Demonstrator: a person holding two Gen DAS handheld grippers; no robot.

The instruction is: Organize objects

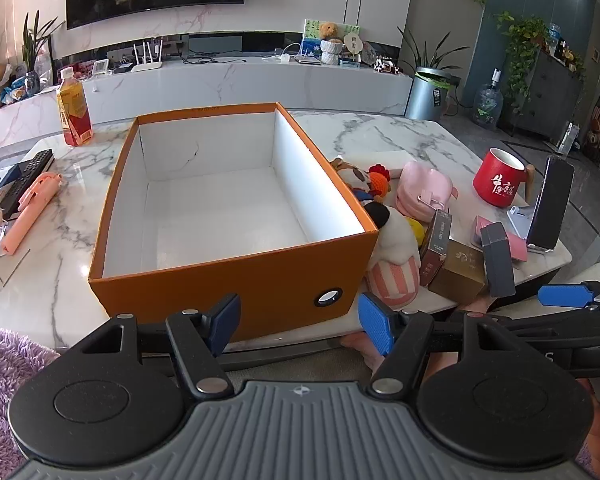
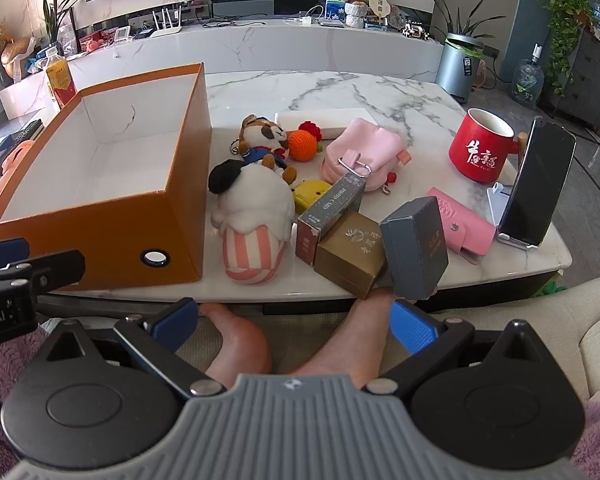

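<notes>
While both the left gripper point(image 1: 298, 318) and right gripper point(image 2: 296, 326) hover apart and empty short of the worktop point(image 2: 380, 96), the grey box point(image 2: 414, 246) leaning at its edge beside the empty orange box point(image 1: 236, 280) could topple off if nudged.

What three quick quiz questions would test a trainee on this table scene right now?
1. True or false: the orange box already holds toys.
2. Which stands nearest the phone: A) red mug B) drink bottle C) remote?
3. Fill in: both the left gripper and right gripper are ___.

Key: 1 false, its white inside is bare; 2 A; 3 open, holding nothing.
</notes>
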